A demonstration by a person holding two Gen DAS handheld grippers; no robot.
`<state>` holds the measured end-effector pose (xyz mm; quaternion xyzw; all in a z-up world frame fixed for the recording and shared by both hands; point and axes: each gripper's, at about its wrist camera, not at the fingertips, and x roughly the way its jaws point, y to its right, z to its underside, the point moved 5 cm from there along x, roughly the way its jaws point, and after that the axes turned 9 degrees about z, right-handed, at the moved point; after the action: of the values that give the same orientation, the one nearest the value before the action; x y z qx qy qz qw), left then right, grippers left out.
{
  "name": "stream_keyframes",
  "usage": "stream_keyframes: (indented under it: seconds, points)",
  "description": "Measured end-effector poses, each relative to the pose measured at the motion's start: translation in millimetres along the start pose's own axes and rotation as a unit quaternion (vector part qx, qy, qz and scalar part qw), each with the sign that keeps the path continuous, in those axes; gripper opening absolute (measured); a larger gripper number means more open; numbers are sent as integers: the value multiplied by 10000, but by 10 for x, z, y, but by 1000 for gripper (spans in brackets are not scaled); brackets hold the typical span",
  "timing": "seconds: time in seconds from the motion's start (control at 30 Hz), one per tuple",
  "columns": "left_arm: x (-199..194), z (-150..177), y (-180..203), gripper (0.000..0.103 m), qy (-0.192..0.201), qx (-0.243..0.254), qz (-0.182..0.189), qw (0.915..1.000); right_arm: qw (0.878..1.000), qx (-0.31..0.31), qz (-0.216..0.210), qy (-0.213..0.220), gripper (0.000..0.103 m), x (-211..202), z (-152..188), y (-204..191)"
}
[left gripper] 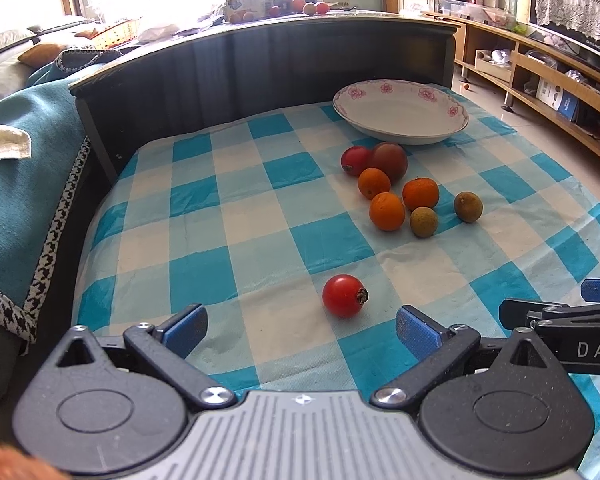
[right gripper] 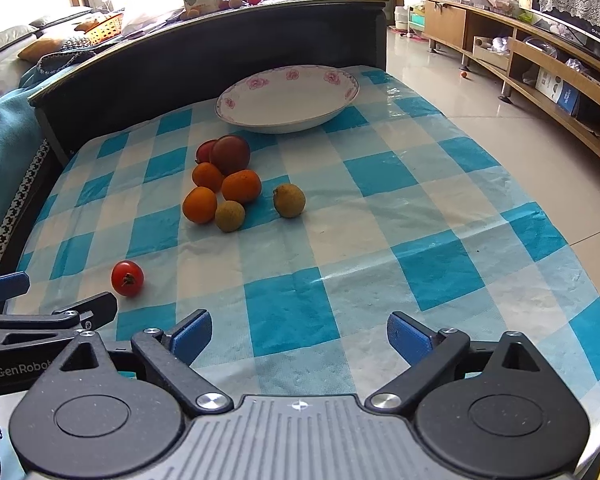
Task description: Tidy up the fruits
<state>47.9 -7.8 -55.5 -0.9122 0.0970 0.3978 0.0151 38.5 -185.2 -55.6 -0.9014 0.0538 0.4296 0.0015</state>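
Observation:
A white plate with pink flowers [left gripper: 400,120] [right gripper: 288,100] stands empty at the far side of the blue checked tablecloth. In front of it lies a cluster of fruit: a dark red plum [left gripper: 389,160] [right gripper: 230,154], a red fruit [left gripper: 354,160], three oranges [left gripper: 387,211] [right gripper: 199,205] and two green-brown longans [left gripper: 468,207] [right gripper: 289,200]. A red cherry tomato [left gripper: 344,295] [right gripper: 127,278] lies alone nearer me. My left gripper [left gripper: 302,330] is open and empty, just short of the tomato. My right gripper [right gripper: 300,334] is open and empty over the near cloth.
A dark headboard-like panel [left gripper: 260,68] rises behind the table. A teal-covered sofa [left gripper: 24,160] is at the left. A wooden TV shelf [right gripper: 540,64] runs along the right across tiled floor. The right gripper's side shows in the left wrist view [left gripper: 572,320].

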Motion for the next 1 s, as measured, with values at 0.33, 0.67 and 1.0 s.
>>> stream_keyframes:
  seconds: [0.33,0.67,1.0]
  points:
    - [149,-53,-9,103,-55,6,58,10000,10000,-42,-13,-67,88,100,-58,-21]
    - [265,-83,15,101,-69,27,128,9999,9999,-99,25,-32,87,178,-129,-22]
    - [350,-66,78,90,-106,226,152,9996,9998,-183,80,9,87,208,-141,-40]
